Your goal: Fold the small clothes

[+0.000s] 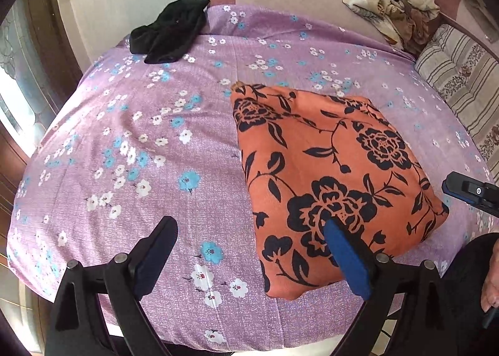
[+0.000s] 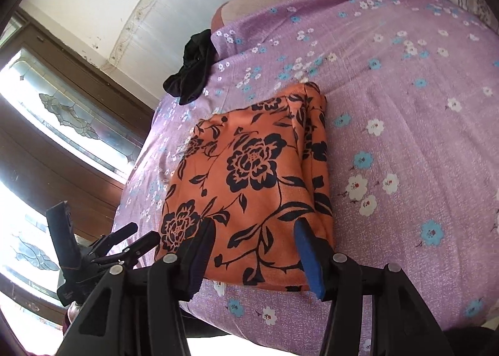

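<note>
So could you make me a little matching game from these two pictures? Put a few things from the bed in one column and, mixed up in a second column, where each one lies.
Things:
1. orange flowered garment
2. black garment
3. beige flowered blanket
4. striped cushion

Places or states:
A. crumpled at the far left edge of the purple sheet
B. along the right side of the bed
C. folded flat, nearest the grippers
D. bunched up in the far right corner

Pairs: 1-C, 2-A, 3-D, 4-B

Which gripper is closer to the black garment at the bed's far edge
Left. The left gripper hangs over open sheet facing the black garment; the right gripper is at the orange cloth's near edge.
</note>
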`<state>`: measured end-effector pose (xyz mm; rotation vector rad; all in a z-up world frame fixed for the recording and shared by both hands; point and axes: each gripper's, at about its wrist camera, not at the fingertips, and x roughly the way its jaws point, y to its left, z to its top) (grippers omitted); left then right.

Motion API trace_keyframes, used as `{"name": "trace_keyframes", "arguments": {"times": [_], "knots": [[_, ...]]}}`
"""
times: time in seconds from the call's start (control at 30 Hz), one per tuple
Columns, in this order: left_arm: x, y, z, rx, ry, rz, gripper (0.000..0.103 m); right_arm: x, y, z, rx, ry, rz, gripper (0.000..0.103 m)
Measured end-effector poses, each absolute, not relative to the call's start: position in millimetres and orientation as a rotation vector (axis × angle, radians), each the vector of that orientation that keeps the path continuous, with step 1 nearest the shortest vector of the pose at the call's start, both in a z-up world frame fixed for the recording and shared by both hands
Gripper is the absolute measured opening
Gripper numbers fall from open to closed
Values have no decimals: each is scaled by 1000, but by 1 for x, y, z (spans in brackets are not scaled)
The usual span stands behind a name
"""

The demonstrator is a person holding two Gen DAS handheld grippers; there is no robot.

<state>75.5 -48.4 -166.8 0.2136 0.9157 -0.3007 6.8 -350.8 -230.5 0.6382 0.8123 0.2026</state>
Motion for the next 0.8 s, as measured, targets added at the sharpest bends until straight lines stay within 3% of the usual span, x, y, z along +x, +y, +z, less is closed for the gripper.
{"name": "trace_keyframes", "arguments": {"times": [0.27, 0.37, 0.8], "knots": [[61, -55, -117, 239, 792, -245, 96, -14, -342, -195, 482, 697, 143, 57], [56, -58, -101, 250, 759, -232, 96, -23, -336, -179, 420, 657, 113, 68], [26, -57, -44, 237, 651, -189, 96, -62, -302, -120, 239, 613, 28, 68]]}}
